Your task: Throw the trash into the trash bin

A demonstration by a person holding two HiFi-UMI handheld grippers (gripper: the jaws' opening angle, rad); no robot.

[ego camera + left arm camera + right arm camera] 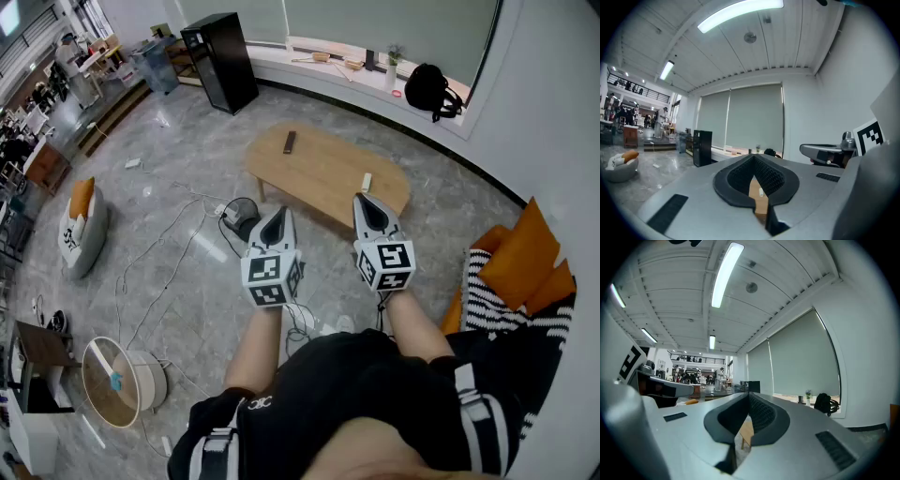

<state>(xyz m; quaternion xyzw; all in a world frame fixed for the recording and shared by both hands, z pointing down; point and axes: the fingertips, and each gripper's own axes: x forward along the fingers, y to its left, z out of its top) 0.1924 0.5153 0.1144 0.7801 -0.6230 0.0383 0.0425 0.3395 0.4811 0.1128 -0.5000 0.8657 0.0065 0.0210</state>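
A low wooden table (323,173) stands ahead of me on the grey floor. On it lie a small white piece (367,182) near its right end and a dark flat bar (289,142) near the left. My left gripper (274,214) and right gripper (364,199) hover level side by side in front of the table, both shut and holding nothing. Through the left jaws the table and the white piece (761,191) show. A table leg and top (746,434) show through the right jaws. A grey bin (153,64) stands far off at the back left.
A tall black cabinet (220,61) stands by the window ledge, which carries a black bag (431,89). A floor fan (242,216) and cables lie left of the table. A grey seat with an orange cushion (82,225) is at left, orange cushions (520,258) at right.
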